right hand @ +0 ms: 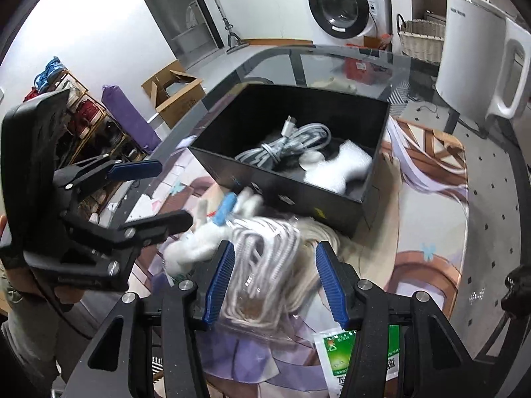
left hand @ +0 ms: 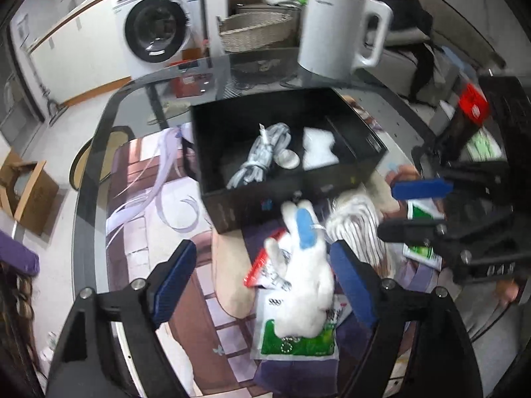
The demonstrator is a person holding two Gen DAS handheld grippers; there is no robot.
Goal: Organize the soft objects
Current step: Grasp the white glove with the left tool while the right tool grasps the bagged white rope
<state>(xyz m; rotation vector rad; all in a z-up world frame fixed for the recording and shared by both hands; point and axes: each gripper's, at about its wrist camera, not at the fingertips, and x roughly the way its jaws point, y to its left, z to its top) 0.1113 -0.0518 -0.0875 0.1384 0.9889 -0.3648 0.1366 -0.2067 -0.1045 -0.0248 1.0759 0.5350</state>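
Observation:
A white plush toy with a blue patch [left hand: 303, 278] lies on packets on the printed mat, between the spread fingers of my open left gripper [left hand: 262, 282]; it touches neither pad. It also shows in the right wrist view [right hand: 205, 235]. A bag of coiled white cord [right hand: 265, 265] lies between the fingers of my open right gripper [right hand: 272, 282], and shows in the left wrist view [left hand: 356, 229]. The black box [left hand: 232, 205] behind holds a grey cable bundle [left hand: 262, 152] and a white soft item [left hand: 318, 149].
A white kettle [left hand: 335, 30] stands on the glass table [left hand: 142, 86] behind the box. Green-and-white packets [left hand: 295, 341] and a red packet [left hand: 257, 267] lie under the plush. A wicker basket [left hand: 255, 30] and a washing machine [left hand: 156, 30] stand beyond the table.

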